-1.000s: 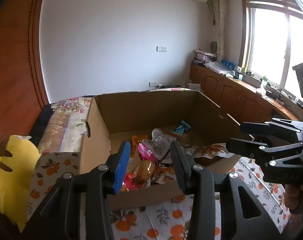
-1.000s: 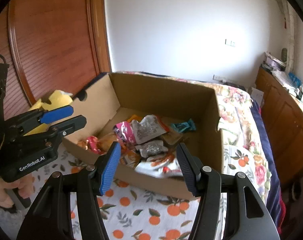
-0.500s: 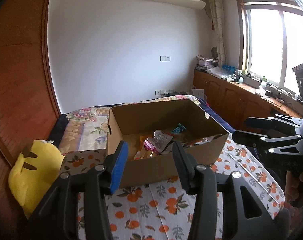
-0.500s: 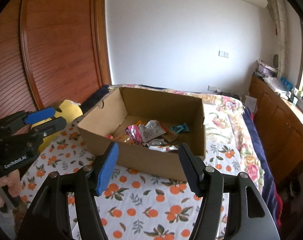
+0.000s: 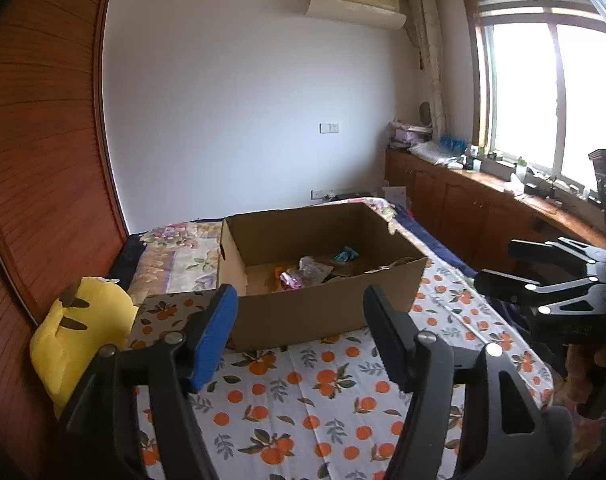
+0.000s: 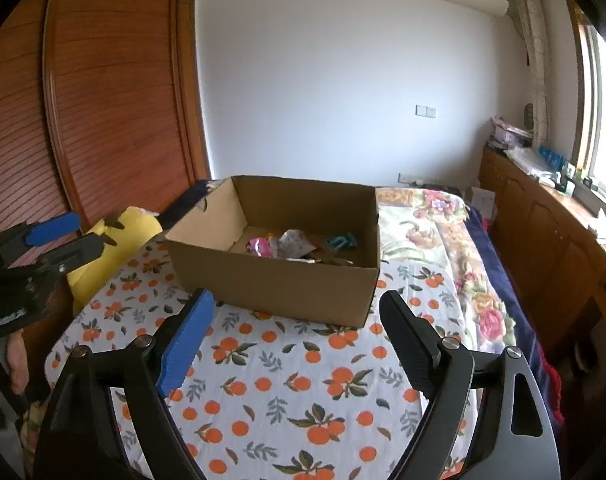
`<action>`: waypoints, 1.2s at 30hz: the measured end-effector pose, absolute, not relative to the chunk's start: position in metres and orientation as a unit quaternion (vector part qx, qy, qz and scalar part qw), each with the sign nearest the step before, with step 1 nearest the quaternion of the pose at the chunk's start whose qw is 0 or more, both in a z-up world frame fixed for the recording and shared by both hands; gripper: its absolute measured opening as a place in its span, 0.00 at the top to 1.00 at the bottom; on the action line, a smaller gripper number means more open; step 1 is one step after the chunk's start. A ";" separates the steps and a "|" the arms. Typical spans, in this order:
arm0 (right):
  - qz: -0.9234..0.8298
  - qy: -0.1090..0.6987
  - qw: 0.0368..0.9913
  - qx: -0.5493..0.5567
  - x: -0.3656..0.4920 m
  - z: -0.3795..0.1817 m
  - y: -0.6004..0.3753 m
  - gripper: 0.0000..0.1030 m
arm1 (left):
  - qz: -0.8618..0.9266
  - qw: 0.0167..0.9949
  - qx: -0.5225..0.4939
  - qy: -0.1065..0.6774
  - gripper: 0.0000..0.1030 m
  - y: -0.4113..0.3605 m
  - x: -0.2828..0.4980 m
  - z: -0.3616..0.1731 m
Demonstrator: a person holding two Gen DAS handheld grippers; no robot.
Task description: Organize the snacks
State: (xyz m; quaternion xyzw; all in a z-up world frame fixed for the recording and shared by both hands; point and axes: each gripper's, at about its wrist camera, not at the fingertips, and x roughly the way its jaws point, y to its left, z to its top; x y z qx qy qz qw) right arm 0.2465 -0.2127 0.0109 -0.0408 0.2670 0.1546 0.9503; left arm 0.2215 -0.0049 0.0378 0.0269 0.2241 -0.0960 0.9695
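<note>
no legible text anywhere

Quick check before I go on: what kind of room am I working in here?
Most likely a bedroom. The cardboard box of snacks sits on a bed with an orange-print cover; a yellow plush pillow lies beside it, and a louvred wooden wardrobe lines the wall.

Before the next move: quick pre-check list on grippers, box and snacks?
1. Left gripper empty, jaws just opened wider: ok.
2. Right gripper empty, jaws just opened wider: ok.
3. Cardboard box upright, top open, on the orange-print cloth: ok.
4. Snack packets inside the box: ok.
5. Loose snacks left on the cloth: none in view; behind the box cannot tell.
6. Yellow plush apart from the box: ok.
</note>
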 end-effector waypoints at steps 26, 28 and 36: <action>0.137 0.234 0.962 -0.015 0.194 0.021 -0.240 0.00 | -0.092 0.979 0.029 0.178 0.00 -0.025 0.149 0.060; 0.136 0.232 0.963 -0.014 0.188 0.022 -0.242 0.00 | -0.082 0.980 0.030 0.177 0.00 -0.025 0.143 0.059; 0.131 0.223 0.966 -0.015 0.163 0.021 -0.246 0.00 | -0.078 0.979 0.001 0.190 0.00 -0.023 0.129 0.048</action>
